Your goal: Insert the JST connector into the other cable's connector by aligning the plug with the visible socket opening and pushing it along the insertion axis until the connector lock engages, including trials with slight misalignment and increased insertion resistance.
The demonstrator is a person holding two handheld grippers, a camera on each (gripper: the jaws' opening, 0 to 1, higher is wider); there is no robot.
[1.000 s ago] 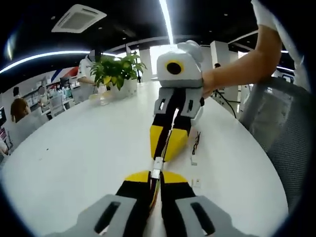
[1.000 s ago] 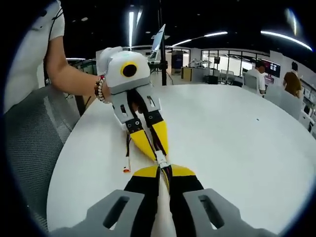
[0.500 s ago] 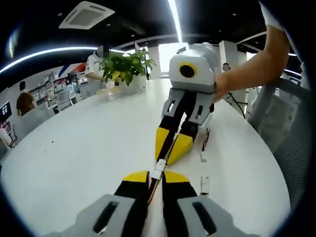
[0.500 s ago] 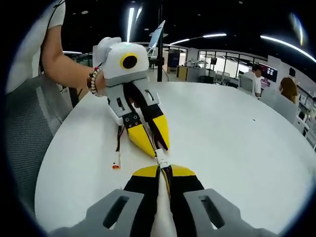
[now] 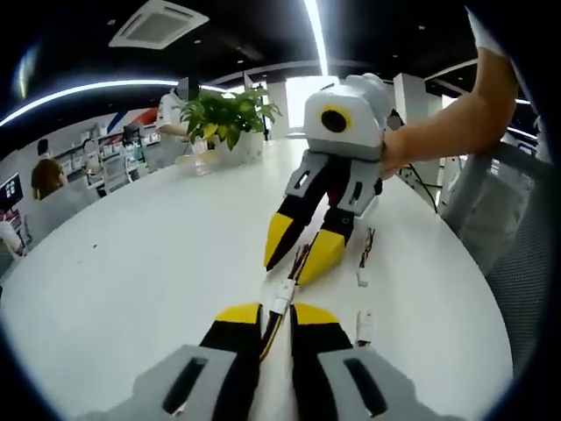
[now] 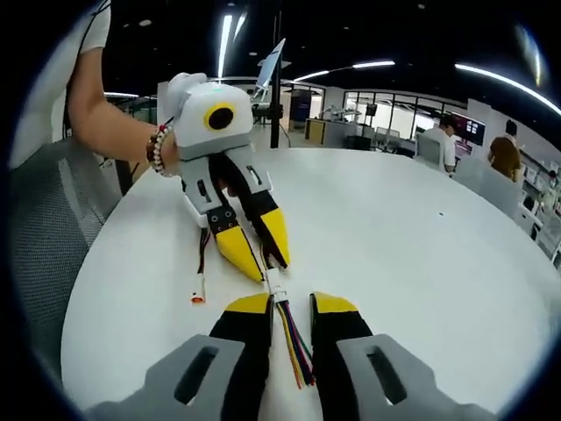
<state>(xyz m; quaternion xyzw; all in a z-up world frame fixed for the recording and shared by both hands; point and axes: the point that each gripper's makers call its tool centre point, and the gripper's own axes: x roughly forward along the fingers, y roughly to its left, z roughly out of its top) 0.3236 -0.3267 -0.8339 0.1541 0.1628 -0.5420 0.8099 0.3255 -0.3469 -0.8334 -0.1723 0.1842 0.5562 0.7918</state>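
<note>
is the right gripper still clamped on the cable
No, the right gripper stands open, its jaws apart on either side of the coloured wires.

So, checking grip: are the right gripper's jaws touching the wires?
Apart. Right gripper view: the right gripper stands open, wires lying between with gaps both sides.

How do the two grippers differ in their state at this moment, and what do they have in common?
The right gripper has its jaws spread apart, with the coloured wires lying loose between them. The left gripper has its jaws close together around the cable. The right gripper has let go, while the left gripper holds the joined white connector in front of its tips. Both have black jaws with yellow tips and are held over the white table.
</note>
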